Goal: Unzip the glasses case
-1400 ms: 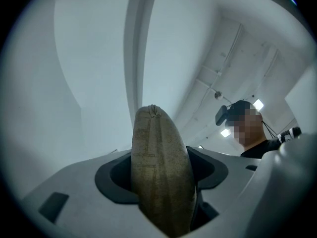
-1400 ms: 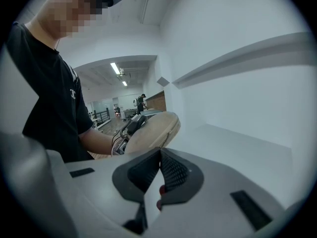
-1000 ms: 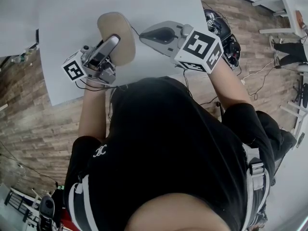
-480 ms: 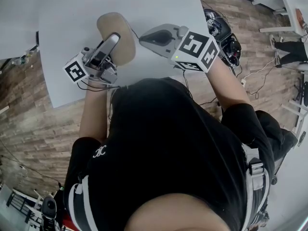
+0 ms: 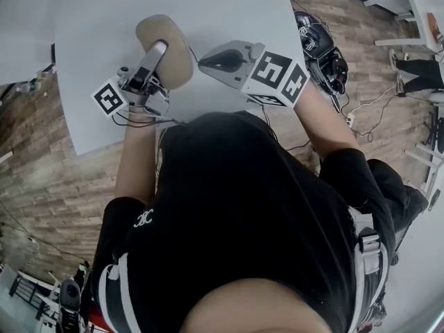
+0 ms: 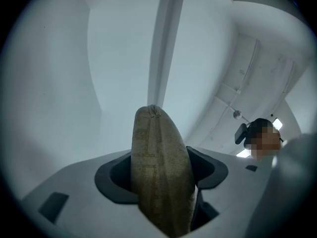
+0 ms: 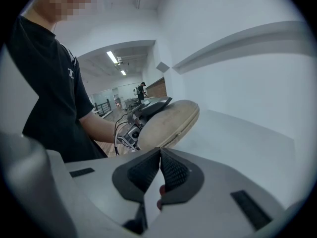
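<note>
while one beige glasses case (image 5: pixel 164 47) hangs above the white tabletop (image 5: pixel 104 19), left tongs (image 5: pixel 154 55) clamp it edgewise; right tongs (image 7: pixel 159 170) closed, empty, just beside it. two tongs, one case. since a second ago: right tongs slid slightly leftward in head view.

Pale grey desk (image 5: pixel 229 2) top centre. Wood-plank floor (image 5: pixel 48 186) around it. Black gear (image 5: pixel 322 54) on floor just right of desk, white cable (image 5: pixel 368 106) near it. White furniture frame (image 5: pixel 388 1) at far right corner
</note>
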